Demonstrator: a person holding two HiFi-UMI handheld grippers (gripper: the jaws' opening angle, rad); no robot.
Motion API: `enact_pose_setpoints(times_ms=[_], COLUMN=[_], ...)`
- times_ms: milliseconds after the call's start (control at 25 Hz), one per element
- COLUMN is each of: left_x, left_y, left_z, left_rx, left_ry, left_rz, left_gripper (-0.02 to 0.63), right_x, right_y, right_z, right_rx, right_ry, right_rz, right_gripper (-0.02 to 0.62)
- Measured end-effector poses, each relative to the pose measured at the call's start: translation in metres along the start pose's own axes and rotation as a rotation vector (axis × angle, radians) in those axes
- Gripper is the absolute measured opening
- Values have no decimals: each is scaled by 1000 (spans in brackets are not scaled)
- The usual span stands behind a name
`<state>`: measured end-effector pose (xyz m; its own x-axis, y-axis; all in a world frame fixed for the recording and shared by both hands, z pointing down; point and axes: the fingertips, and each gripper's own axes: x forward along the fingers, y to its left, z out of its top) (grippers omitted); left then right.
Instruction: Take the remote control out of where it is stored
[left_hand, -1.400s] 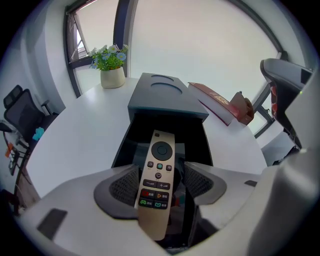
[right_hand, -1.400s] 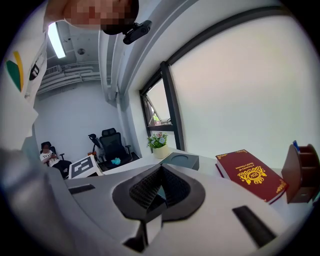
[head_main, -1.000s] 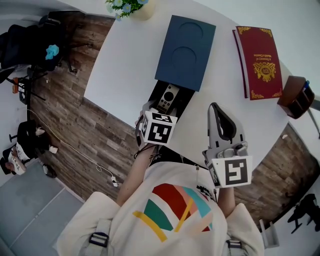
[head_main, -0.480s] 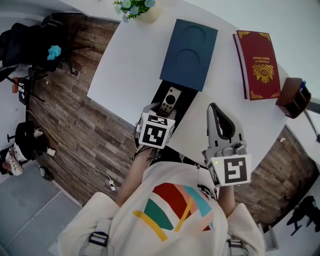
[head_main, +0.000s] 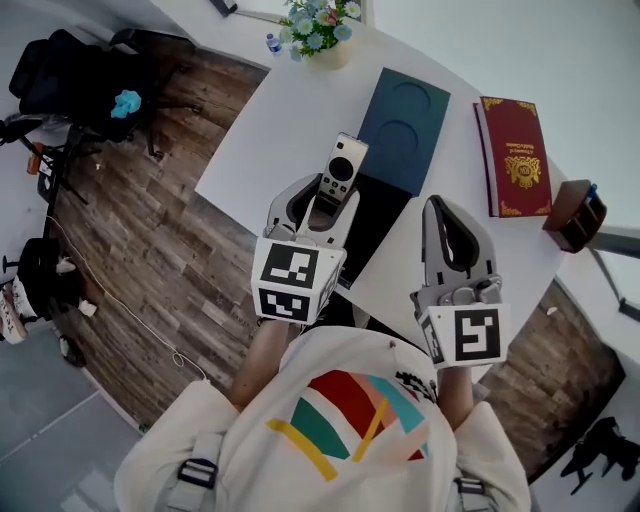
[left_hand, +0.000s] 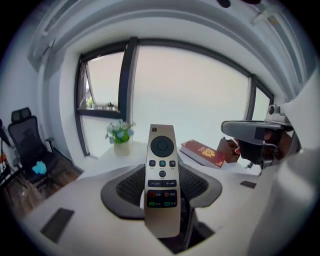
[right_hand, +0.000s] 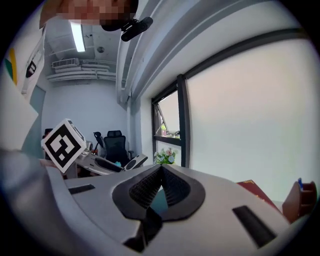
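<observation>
Remote (left_hand: 162, 180) stands clamped in the just-closed jaws of my left gripper (head_main: 322, 195), buttons visible only there; the head view shows it raised above the desk (head_main: 265, 135) beside a dark box (head_main: 405, 125). The jaws of my right gripper (head_main: 445, 210) meet, empty.

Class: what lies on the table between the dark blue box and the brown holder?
A red book, lying flat between the dark blue box and the brown holder, in the head view.

Nothing can be read, gold title on the red hardcover book (head_main: 516, 155) by the right edge of the white table (head_main: 280, 125) too small
</observation>
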<state>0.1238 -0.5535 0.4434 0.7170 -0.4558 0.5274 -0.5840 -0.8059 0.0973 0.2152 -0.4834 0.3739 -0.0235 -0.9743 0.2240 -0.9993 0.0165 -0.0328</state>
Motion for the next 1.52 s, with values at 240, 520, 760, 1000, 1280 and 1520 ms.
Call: enact_pose_setpoints(times_ms=[240, 520, 760, 1000, 1280, 1520], left_x=[-51, -120, -151, -171, -178, -177], left_y=[5, 21, 29, 32, 33, 24], left_z=[62, 108, 119, 122, 124, 126], left_rx=[60, 75, 103, 106, 111, 136], left_ry=[-335, -607, -696, -741, -751, -768], left_rz=[67, 133, 136, 167, 194, 203], left_gripper=[216, 216, 216, 216, 216, 216], right_x=[-2, -16, -19, -20, -19, -19], right_y=[20, 45, 57, 63, 59, 54], right_z=[55, 78, 69, 74, 72, 70], right_rx=[-53, -66, -26, -50, -31, -37], right_ry=[-144, -225, -224, -224, -231, -226], right_rz=[-17, -49, -69, -55, -43, -31], right_gripper=[-8, -8, -8, -8, -8, -8])
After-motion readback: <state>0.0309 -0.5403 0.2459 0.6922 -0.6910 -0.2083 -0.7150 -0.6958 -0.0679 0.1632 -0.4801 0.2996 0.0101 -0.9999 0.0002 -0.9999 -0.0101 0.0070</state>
